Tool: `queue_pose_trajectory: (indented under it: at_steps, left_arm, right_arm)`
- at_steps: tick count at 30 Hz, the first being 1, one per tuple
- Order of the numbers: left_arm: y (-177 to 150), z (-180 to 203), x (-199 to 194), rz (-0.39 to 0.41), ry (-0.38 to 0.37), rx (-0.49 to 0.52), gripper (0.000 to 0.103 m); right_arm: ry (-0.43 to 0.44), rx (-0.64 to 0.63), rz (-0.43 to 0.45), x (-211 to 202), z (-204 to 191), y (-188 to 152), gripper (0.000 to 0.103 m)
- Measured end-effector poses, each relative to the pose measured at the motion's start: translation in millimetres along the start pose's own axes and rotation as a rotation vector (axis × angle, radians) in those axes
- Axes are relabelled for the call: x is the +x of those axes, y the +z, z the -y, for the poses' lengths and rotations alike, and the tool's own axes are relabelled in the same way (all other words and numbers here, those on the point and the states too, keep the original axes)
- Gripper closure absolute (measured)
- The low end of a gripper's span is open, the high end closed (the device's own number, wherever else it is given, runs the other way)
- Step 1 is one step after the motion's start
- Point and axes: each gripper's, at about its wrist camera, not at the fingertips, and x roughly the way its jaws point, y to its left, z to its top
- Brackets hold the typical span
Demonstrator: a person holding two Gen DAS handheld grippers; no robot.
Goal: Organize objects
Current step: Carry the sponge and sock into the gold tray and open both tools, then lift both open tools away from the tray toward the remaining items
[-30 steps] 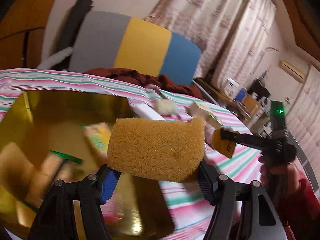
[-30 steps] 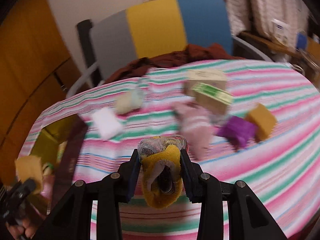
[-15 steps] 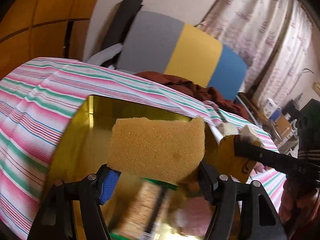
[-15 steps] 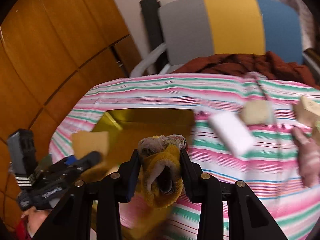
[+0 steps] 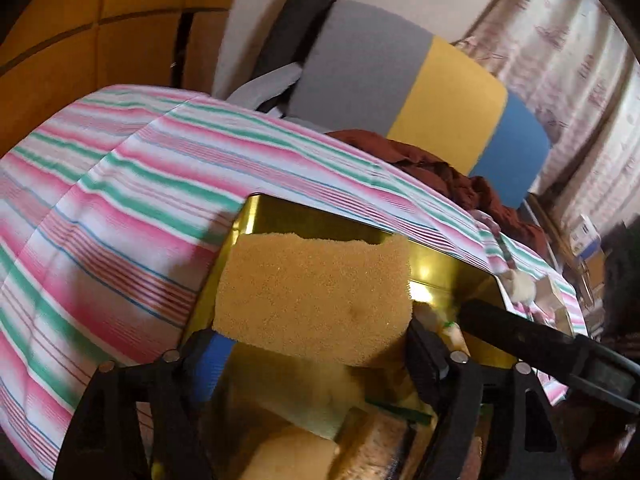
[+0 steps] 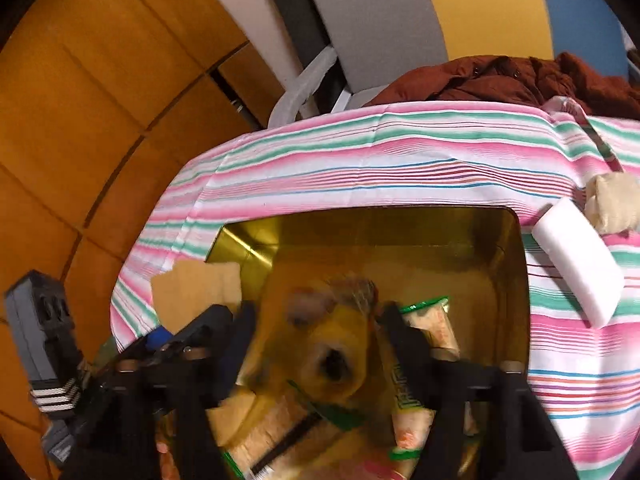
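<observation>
My left gripper (image 5: 312,344) is shut on a tan sponge (image 5: 316,296) and holds it over the near left part of the gold tin box (image 5: 452,264). The same sponge shows in the right wrist view (image 6: 196,292) at the box's left corner. My right gripper (image 6: 316,320) is over the gold box (image 6: 400,228); its jaws stand wide, and the yellow netted scrubber (image 6: 332,344), blurred, sits between them without clear contact. Packets (image 6: 428,320) lie in the box.
The box sits on a table with a pink, green and white striped cloth (image 5: 132,200). A white block (image 6: 576,256) and a cream lump (image 6: 612,200) lie right of the box. A grey, yellow and blue chair (image 5: 420,80) with brown clothing stands behind.
Both grippers have moved left over the gold box and lowered. The right gripper's jaws have spread, and the yellow scrubber has come loose and blurs downward. The left gripper keeps its sponge.
</observation>
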Motion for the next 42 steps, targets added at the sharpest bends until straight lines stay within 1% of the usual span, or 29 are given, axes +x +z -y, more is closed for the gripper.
queue_pose_trajectory:
  at_steps: [2,6,13,16,20,24,29,36,39,42]
  left_arm:
    - [-0.9,-5.7,-0.8,0.002,0.005,-0.029,0.019]
    - [-3.4,-12.8,-2.7,0.003,-0.005,-0.07,0.019]
    - [-7.2,-15.1,-30.6,0.096,0.062,-0.099,0.019]
    - [-12.5,-9.7,-42.2,0.122,0.065,-0.09,0.019]
    - [-23.9,3.0,-50.2,0.128,0.057,-0.065,0.019]
    - [-37.7,16.8,-51.5,0.103,0.032,-0.047,0.019]
    - [-52.6,39.3,-49.6,0.072,0.005,0.007,0.019]
    - [-68.7,75.9,-50.0,0.049,-0.032,0.094,0.019]
    - [-75.6,92.6,-51.5,0.046,-0.046,0.14,0.019]
    - [-84.5,109.3,-53.4,0.043,-0.081,0.188,0.019]
  right_arm:
    - [0.001,-0.027,0.009,-4.0,-4.7,-0.9,0.029]
    - [-0.037,-0.106,0.036,-17.9,-12.2,-9.9,0.029]
    - [-0.042,-0.118,0.064,-44.9,-5.3,-25.1,0.028]
    - [-0.062,-0.133,0.083,-55.9,-4.8,-28.8,0.026]
    - [-0.096,-0.157,0.104,-70.3,-2.4,-34.2,0.024]
    - [-0.118,-0.163,0.113,-81.8,3.5,-39.7,0.023]
    - [-0.15,-0.156,0.129,-95.6,16.1,-46.3,0.022]
    - [-0.19,-0.113,0.132,-113.9,48.1,-54.4,0.022]
    - [-0.222,-0.097,0.134,-125.3,67.3,-59.7,0.022]
    - [-0.252,-0.077,0.135,-135.5,87.0,-64.2,0.022]
